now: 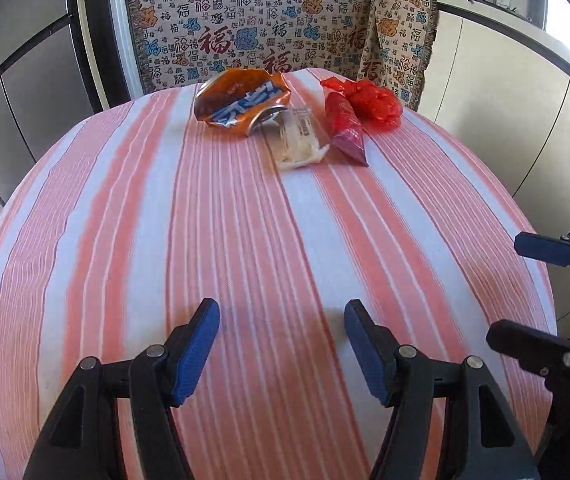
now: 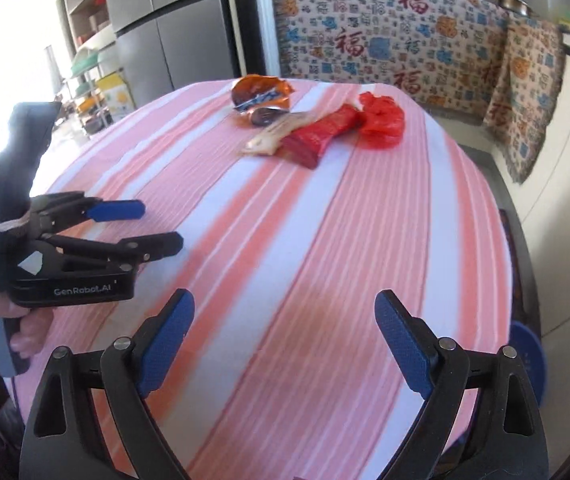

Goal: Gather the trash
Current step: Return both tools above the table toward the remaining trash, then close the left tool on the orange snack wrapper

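Note:
Trash lies at the far end of the striped table [image 1: 245, 240]: a crumpled orange snack bag [image 1: 241, 100] [image 2: 261, 94], a clear wrapper [image 1: 299, 140] [image 2: 277, 134], a red-purple wrapper [image 1: 345, 128] [image 2: 321, 134] and a crumpled red plastic bag [image 1: 377, 102] [image 2: 383, 118]. My left gripper [image 1: 281, 316] is open and empty over the near part of the table; it also shows in the right wrist view [image 2: 157, 226]. My right gripper [image 2: 285, 308] is open and empty; it also shows at the right edge of the left wrist view [image 1: 521, 288].
A bench with a patterned blanket [image 1: 277, 28] [image 2: 397, 36] stands behind the table. A grey fridge [image 2: 181, 32] is at the back left. White cabinets [image 1: 497, 92] run along the right. A blue round object [image 2: 527, 356] sits on the floor right of the table.

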Action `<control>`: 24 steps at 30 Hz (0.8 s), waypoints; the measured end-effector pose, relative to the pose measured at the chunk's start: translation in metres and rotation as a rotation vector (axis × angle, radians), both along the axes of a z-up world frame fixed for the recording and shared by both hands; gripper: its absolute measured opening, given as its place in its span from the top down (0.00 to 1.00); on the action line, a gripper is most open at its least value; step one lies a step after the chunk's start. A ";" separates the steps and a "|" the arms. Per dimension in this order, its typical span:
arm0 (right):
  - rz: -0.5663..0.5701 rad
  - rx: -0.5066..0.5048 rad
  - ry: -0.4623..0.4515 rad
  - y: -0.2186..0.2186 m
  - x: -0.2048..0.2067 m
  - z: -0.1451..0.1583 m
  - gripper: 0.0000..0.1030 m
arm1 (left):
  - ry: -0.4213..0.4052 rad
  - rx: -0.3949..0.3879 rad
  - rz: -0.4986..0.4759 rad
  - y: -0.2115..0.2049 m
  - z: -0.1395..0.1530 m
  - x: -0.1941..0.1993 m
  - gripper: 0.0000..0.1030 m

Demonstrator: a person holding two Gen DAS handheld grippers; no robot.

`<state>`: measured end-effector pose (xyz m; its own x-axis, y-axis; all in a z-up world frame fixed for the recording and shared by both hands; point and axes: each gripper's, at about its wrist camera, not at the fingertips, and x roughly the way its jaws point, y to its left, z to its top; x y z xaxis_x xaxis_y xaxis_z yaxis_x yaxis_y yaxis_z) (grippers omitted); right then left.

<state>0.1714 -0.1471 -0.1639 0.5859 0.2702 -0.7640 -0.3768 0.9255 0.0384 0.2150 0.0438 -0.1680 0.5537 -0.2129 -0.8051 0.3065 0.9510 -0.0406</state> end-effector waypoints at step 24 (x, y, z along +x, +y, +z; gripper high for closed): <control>-0.105 -0.084 0.031 0.019 0.025 -0.030 0.01 | -0.005 0.033 -0.181 0.038 -0.016 0.190 0.00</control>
<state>0.1962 -0.1281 -0.1936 0.5837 0.1429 -0.7993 -0.2773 0.9603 -0.0308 0.4053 0.0815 -0.1840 0.5124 -0.2828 -0.8108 0.4728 0.8811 -0.0085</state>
